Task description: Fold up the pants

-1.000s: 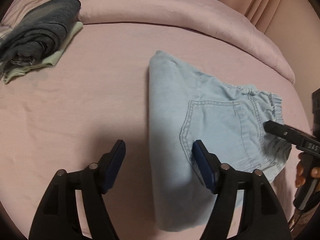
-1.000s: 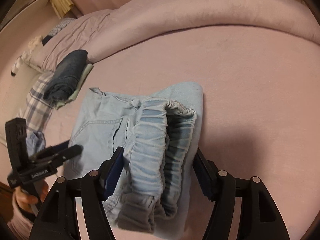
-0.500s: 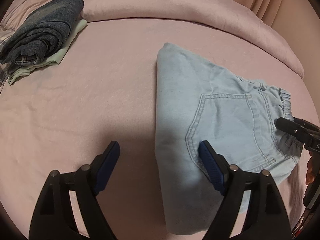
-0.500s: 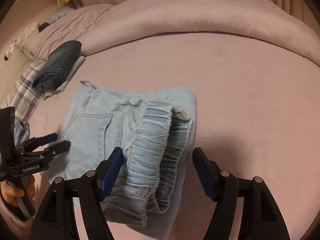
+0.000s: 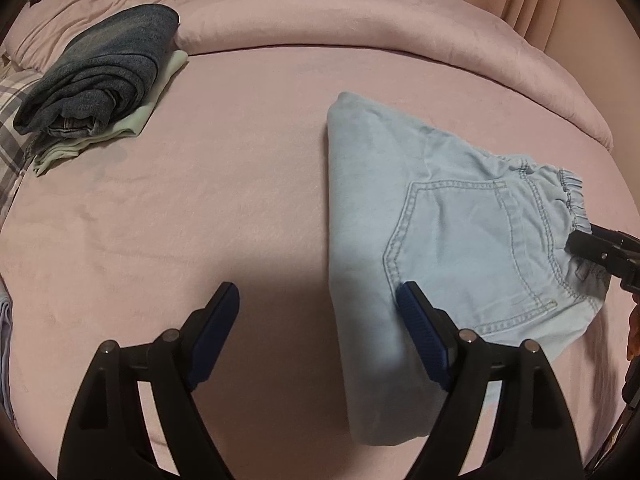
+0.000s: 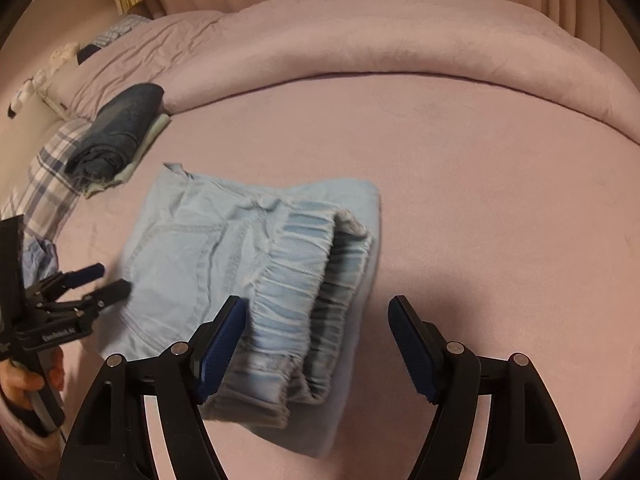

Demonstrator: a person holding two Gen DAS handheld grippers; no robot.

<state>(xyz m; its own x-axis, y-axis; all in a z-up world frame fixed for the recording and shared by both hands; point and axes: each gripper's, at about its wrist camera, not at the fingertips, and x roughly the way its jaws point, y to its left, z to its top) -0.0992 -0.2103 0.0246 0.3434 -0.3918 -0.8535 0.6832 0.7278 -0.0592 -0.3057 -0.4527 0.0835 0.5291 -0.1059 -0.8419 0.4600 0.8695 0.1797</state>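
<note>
The light blue pants (image 5: 440, 240) lie folded in a compact packet on the pink bed, back pocket up and elastic waistband (image 6: 296, 280) at one end. My left gripper (image 5: 318, 286) hovers open over the packet's folded left edge, one finger above the sheet and the other above the denim. From the right wrist it appears at the pocket side as the left gripper (image 6: 114, 278), held by a hand (image 6: 24, 380). My right gripper (image 6: 317, 300) stands open above the waistband, with no pad pressing the cloth. Its tip shows as the right gripper (image 5: 576, 240) at the waistband.
A folded dark denim garment (image 5: 100, 76) lies on a pale green one (image 5: 132, 120) at the far left, next to plaid cloth (image 5: 8, 140). A rolled pink duvet (image 5: 360, 12) runs along the back of the bed, with curtains behind it.
Both grippers' jaws stand a little wider than a second ago, and both have drawn back slightly from the pants. The folded pants stay where they lay.
</note>
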